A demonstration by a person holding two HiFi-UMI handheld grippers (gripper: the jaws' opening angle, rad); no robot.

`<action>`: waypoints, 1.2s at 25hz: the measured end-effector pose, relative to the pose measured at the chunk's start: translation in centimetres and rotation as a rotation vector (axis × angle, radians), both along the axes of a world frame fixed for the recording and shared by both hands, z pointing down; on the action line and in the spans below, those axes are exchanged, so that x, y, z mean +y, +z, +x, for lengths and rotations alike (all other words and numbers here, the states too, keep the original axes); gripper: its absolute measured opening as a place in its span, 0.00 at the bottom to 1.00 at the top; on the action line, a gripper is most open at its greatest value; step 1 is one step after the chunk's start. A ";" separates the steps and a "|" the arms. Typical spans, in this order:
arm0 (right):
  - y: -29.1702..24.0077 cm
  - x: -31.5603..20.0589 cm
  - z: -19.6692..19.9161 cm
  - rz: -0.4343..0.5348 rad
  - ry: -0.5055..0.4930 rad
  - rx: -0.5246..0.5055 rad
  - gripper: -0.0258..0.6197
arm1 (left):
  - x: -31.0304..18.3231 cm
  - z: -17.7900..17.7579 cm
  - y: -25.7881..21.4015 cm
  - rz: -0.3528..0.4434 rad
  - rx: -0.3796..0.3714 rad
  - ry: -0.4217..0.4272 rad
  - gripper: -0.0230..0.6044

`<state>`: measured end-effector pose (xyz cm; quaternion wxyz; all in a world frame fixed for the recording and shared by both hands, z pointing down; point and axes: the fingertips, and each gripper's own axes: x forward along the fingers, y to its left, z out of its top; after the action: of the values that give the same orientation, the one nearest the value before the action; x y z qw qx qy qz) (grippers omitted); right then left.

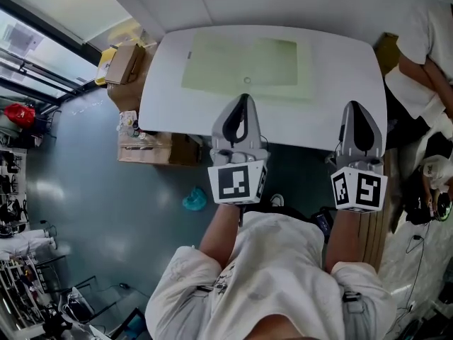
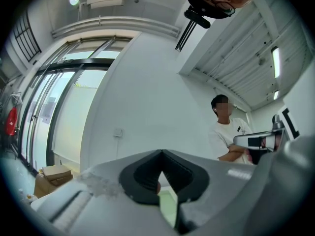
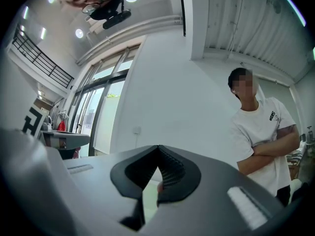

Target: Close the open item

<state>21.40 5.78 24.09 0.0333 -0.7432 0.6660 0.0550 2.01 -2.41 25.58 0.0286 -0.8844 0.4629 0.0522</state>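
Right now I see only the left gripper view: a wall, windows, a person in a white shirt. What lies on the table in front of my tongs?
Observer: The head view shows a pale green mat on the white table. A small round thing lies on the mat near its near edge; I cannot tell what it is.
Operator: Where is the right gripper?
Observer: The right gripper hangs over the table's near edge, level with the left gripper and apart from it.
Operator: Are its tongs open?
Observer: No. The right gripper view shows them together, with nothing between.
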 end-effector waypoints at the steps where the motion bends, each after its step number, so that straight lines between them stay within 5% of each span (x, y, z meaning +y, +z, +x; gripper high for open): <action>1: 0.1 -0.4 -0.1 -0.002 0.003 -0.001 0.04 | -0.4 0.0 0.1 -0.001 0.001 0.003 0.04; 7: 0.7 -3.5 -0.8 -0.020 0.021 0.030 0.04 | -3.1 -0.1 -0.1 -0.008 0.036 0.054 0.04; 30: 0.9 -19.4 -7.3 -0.047 0.008 0.116 0.04 | -19.1 -7.6 1.3 -0.005 0.031 -0.025 0.04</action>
<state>14.07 -13.66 25.03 -0.0230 -0.7419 0.6651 0.0824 -5.61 -21.47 26.85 0.0197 -0.8778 0.4742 0.0643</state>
